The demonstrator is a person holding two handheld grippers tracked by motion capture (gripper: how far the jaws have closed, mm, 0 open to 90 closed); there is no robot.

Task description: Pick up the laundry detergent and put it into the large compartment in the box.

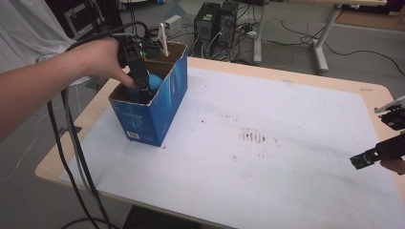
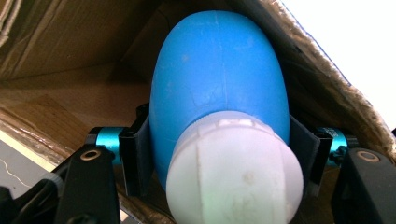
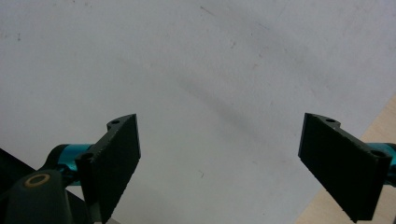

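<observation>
An open blue cardboard box (image 1: 152,110) stands on the left part of the table. My left gripper (image 1: 144,90) reaches down into it, shut on a blue egg-shaped bottle (image 2: 219,79) with a white cap (image 2: 233,172); the jaws press on both sides of the bottle just above the cap. In the high view a bit of the blue bottle (image 1: 154,81) shows inside the box. My right gripper (image 3: 219,158) hovers open over the white table cover, nothing between its jaws; in the high view the right gripper (image 1: 377,155) sits at the right edge.
A white sheet (image 1: 267,143) covers most of the wooden table (image 1: 334,78). Brown stains (image 1: 253,137) mark its middle. A white upright piece (image 1: 164,40) sticks out behind the box. Computer towers (image 1: 215,21), cables and desk legs stand on the floor beyond.
</observation>
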